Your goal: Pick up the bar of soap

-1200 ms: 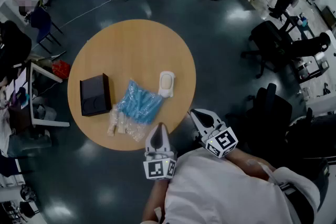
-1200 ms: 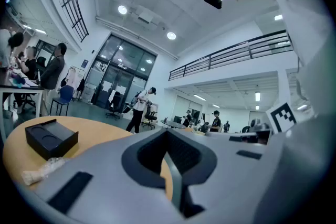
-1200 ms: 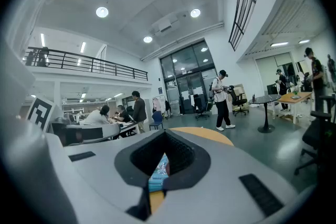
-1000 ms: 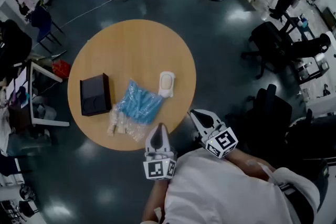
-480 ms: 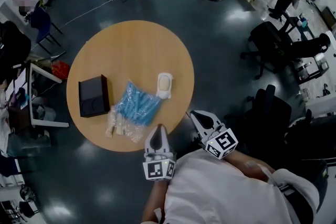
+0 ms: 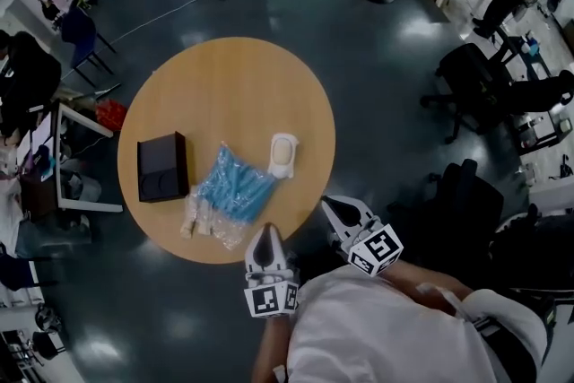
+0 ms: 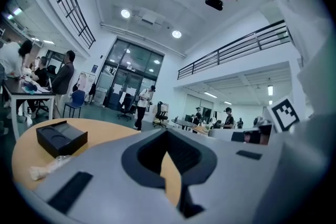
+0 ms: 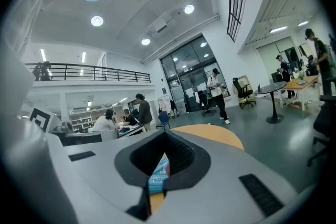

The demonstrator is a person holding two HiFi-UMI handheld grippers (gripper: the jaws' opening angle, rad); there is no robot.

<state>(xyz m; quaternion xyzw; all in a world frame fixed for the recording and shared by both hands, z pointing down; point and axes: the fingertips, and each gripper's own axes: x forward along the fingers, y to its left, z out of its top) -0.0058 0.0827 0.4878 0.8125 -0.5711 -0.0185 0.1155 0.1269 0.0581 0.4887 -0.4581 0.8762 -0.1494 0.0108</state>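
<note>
**Soap Not Yet Reached: Both Grippers Closed and Empty**

The right gripper (image 6: 336,211) is seen with its jaws pressed together and nothing between them. The left gripper (image 6: 267,236) is likewise closed and empty. Both are held close to the person's chest at the near edge of the round table (image 6: 179,76), tips pointed away and forearms tucked in.

The bar of soap (image 6: 283,152) lies in a white dish (image 6: 279,173) on the table's right half, just right of a blue packet (image 6: 235,184) and apart from both grippers. A black box (image 6: 161,166) sits further left.

The reaching gripper is best opened wide before it is lowered. Its jaws should be set across the soap's narrower sides and closed gently, since the bar is probably slippery and the dish could be dragged along.
</note>
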